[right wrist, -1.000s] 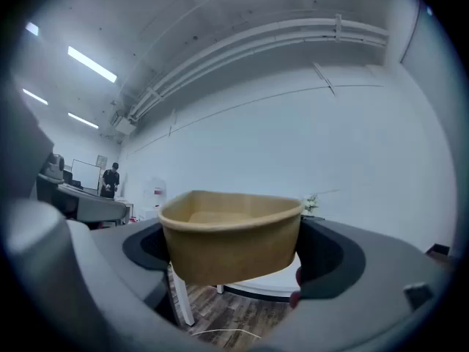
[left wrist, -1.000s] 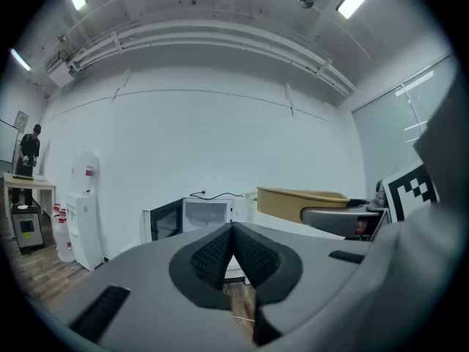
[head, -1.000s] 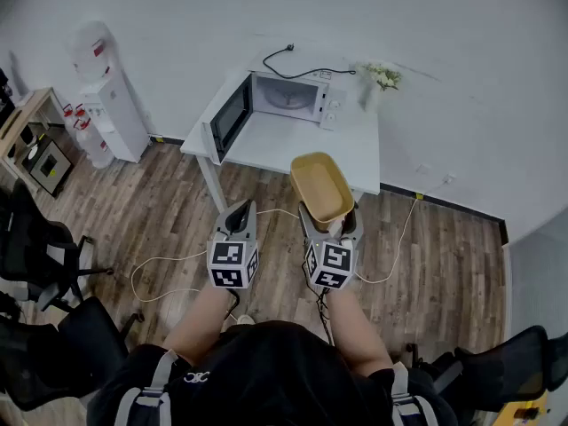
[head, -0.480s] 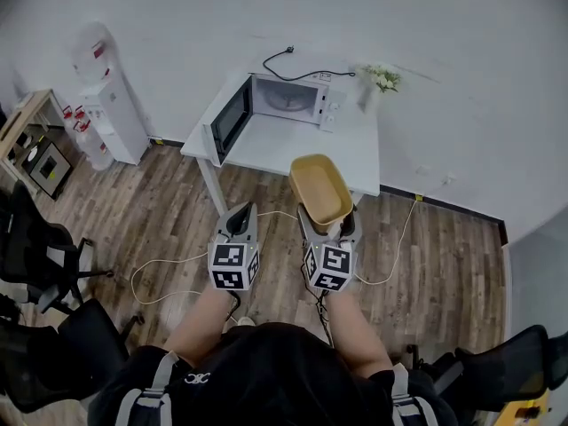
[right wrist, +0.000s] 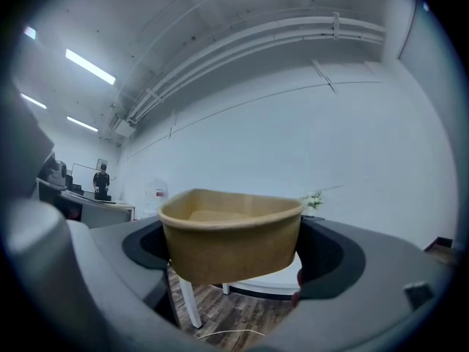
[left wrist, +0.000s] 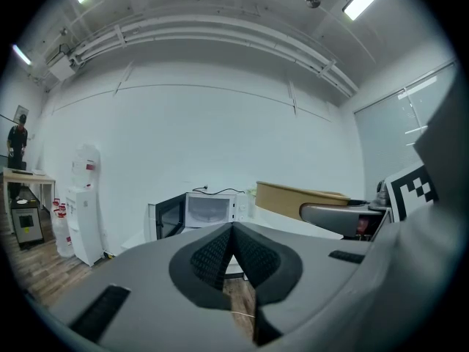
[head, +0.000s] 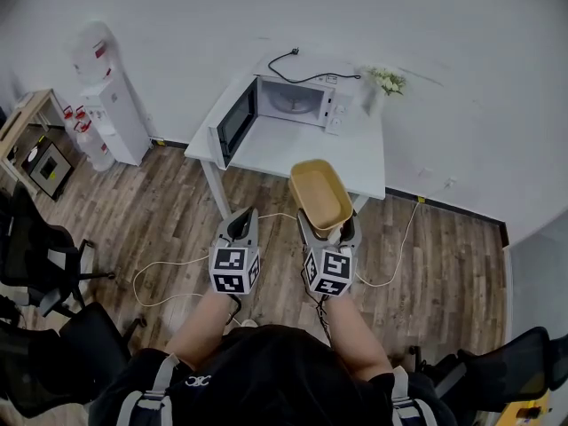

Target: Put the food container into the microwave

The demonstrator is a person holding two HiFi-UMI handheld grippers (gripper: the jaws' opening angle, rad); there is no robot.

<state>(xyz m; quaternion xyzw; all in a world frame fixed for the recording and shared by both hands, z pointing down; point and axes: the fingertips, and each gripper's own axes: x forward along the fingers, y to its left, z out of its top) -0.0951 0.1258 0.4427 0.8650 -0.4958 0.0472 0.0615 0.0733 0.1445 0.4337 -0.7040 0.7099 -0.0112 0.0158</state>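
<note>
A tan paper food container (head: pixel 320 193) is held in the air, short of the white table (head: pixel 293 145), with my right gripper (head: pixel 328 232) shut on its near end. In the right gripper view the empty container (right wrist: pixel 230 235) fills the space between the jaws. The white microwave (head: pixel 296 102) stands at the back of the table with its door (head: pixel 236 121) swung open to the left; it also shows in the left gripper view as a microwave (left wrist: pixel 209 210) far ahead. My left gripper (head: pixel 237 227) hangs beside the right one, shut with nothing in it (left wrist: pixel 232 235).
A vase of flowers (head: pixel 382 84) stands on the table's right back corner. A water dispenser (head: pixel 106 91) is at the left wall, office chairs (head: pixel 40 256) stand at the left, and a white cable (head: pixel 169 269) trails over the wooden floor.
The table and microwave have come slightly nearer and shifted right in the head view. Both grippers keep their places, the container still held.
</note>
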